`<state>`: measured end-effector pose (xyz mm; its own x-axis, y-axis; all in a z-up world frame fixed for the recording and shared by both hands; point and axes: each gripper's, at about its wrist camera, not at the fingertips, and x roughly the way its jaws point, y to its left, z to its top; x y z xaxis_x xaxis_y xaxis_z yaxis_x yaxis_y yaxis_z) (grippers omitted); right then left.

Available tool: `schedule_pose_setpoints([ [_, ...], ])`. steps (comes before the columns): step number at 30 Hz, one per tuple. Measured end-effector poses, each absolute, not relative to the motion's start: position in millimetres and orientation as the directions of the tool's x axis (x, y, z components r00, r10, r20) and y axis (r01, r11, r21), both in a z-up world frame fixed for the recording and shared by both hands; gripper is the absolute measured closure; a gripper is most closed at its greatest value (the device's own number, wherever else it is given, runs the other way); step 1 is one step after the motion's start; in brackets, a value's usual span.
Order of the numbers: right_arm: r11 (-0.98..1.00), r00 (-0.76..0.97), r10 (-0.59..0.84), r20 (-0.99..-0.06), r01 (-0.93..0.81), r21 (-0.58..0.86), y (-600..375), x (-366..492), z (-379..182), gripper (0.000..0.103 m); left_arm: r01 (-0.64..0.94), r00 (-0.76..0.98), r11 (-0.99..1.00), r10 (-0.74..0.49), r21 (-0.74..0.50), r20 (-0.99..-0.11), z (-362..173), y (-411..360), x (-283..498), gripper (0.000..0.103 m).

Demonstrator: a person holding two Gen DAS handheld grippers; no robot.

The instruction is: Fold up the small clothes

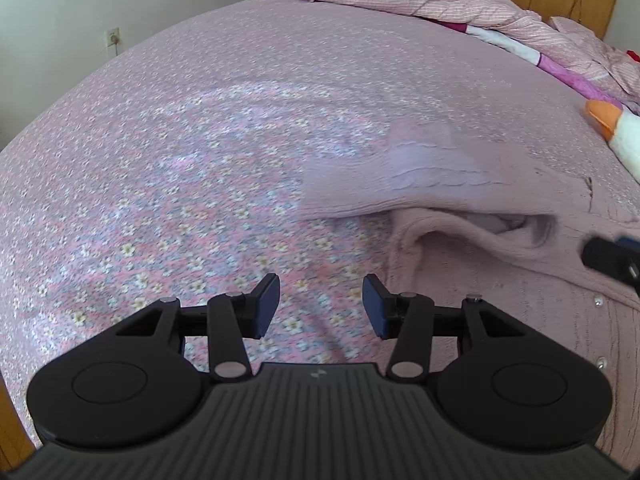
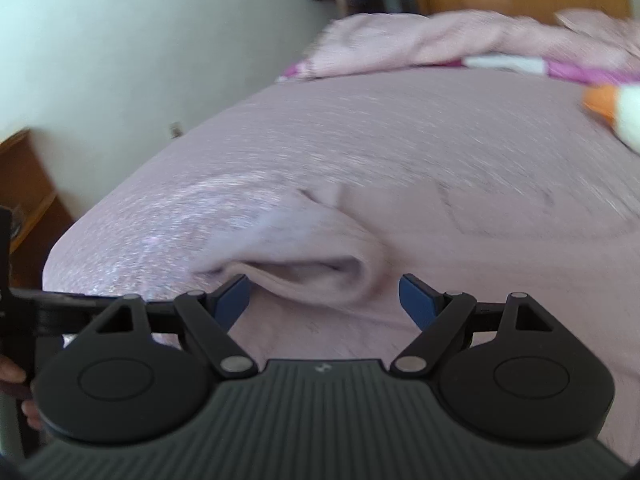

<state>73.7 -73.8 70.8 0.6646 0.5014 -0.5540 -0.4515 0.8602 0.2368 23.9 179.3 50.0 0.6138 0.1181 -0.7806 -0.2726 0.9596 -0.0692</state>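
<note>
Pink knit sweater lies rumpled on the flowered bedspread, near right. Left gripper and right gripper hover over it, jaws apart and empty. No writing is legible.

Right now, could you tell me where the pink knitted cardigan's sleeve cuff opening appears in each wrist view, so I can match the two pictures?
Left wrist view: the cuff opening lies right of centre, beyond and to the right of the open left gripper.
Right wrist view: the cuff opening sits at centre, just ahead of the open right gripper, blurred.
Shared landmark: the orange and white plush toy at the right edge.
</note>
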Motion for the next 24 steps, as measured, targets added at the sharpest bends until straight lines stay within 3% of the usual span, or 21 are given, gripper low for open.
schedule_pose_setpoints([
  [10,0.789,0.573,0.545,-0.613,-0.597,0.143,3,117,62,0.020,-0.297,0.589,0.952,0.124,-0.071,-0.799,39,188,14,0.049],
  [19,0.768,0.553,0.482,-0.680,-0.640,0.024,45,127,37,0.020,-0.321,0.593,0.942,0.120,-0.096,-0.796,38,203,6,0.049],
  [23,0.741,0.588,0.424,-0.688,-0.662,-0.109,70,124,33,0.021,-0.329,0.592,0.938,0.114,-0.110,-0.798,36,206,4,0.049],
  [24,0.731,0.608,0.406,-0.682,-0.664,-0.156,75,122,32,0.027,-0.330,0.592,0.937,0.111,-0.114,-0.798,35,207,4,0.049],
])
